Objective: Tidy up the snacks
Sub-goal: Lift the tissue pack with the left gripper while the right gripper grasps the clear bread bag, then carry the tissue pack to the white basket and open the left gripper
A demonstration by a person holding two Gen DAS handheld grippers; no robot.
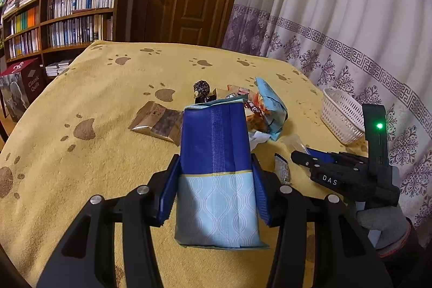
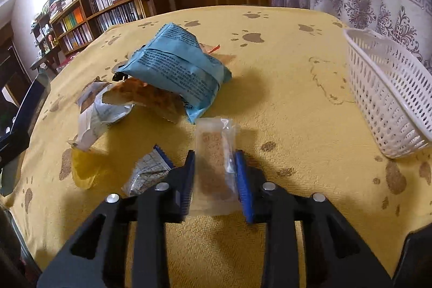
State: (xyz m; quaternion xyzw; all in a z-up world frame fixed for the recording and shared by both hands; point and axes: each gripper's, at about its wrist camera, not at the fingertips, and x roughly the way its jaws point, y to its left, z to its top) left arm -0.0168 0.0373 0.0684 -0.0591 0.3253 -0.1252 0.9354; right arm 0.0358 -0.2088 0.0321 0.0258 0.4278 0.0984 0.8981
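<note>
Left wrist view shows the left gripper (image 1: 216,190) clamped on a tall blue pack (image 1: 216,166), dark blue above a gold line and pale blue with a wavy pattern below; the two blue pads press its sides and the pack stands upright between them, lifted off the yellow paw-print blanket (image 1: 94,166). Beyond the pack's top lies the snack pile: a brown flat packet (image 1: 156,122) ahead and to the left of the tongs, a small dark round sweet (image 1: 202,89) straight ahead, and a light blue bag (image 1: 271,109) ahead and to the right over some orange-red wrappers. Further right stands the white basket (image 1: 341,116), tilted, well apart from the left tongs. Between basket and left tongs the right gripper (image 1: 299,154) reaches in low over the blanket, held by a grey-gloved hand (image 1: 383,223)

Right wrist view shows those right tongs (image 2: 216,177) closed on a clear packet with a tan bar inside (image 2: 214,166), the blue pads pressing both long edges, the packet pointing forward. Just left of the tongs lie a small silver-and-blue wrapper (image 2: 147,172) and a yellow wrapper (image 2: 83,170); ahead and left sits the light blue bag (image 2: 175,69) on top of a torn white wrapper (image 2: 94,112). The white basket (image 2: 386,99) lies ahead to the right, apart from the tongs
</note>
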